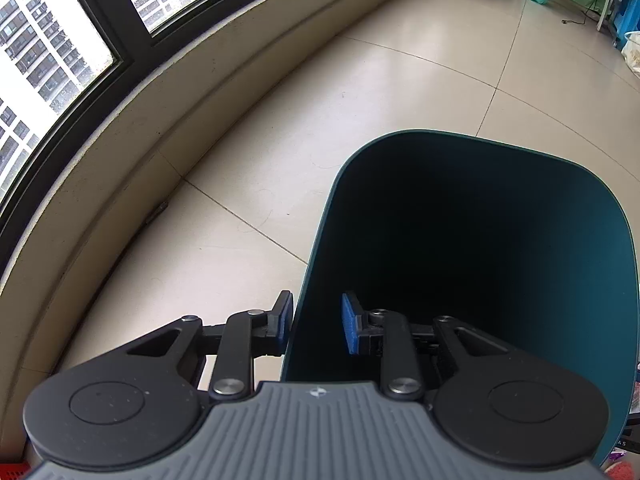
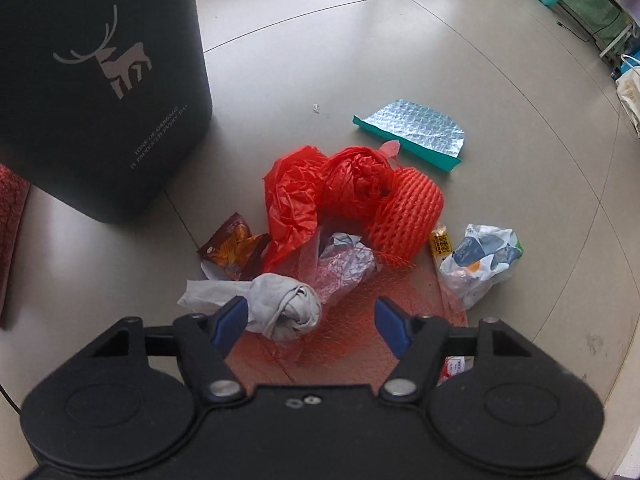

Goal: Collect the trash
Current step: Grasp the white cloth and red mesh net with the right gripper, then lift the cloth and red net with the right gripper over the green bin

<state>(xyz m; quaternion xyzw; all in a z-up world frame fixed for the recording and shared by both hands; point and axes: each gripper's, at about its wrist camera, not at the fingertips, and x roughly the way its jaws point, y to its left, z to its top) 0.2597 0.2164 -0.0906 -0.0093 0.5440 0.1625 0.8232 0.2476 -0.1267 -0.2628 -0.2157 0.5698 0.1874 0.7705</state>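
Straddling the near wall of the dark teal bin [image 1: 480, 240], our left gripper [image 1: 316, 326] has one blue pad outside and one inside. The outer pad sits against the wall, while a narrow gap shows beside the inner pad, so we cannot tell whether the rim is truly pinched. The bin stands on the pale tiled floor [image 1: 320, 100] near a low ledge under the window [image 1: 60, 40].

From the right wrist view, our right gripper [image 2: 308, 326] hangs with its jaws spread over the trash heap, holding nothing. A crumpled white tissue wad [image 2: 288, 308] lies between the blue pads, touching the left one. Under it spreads red mesh netting [image 2: 400, 300]. Beyond lie a red plastic bag [image 2: 312, 196], an orange foam fruit sleeve [image 2: 408, 212], a brown snack wrapper [image 2: 232, 248], a printed plastic bag [image 2: 480, 260] and a silver-and-teal foil piece [image 2: 412, 132]. The bin [image 2: 100, 80], with a deer logo, stands at upper left, apart from the heap.
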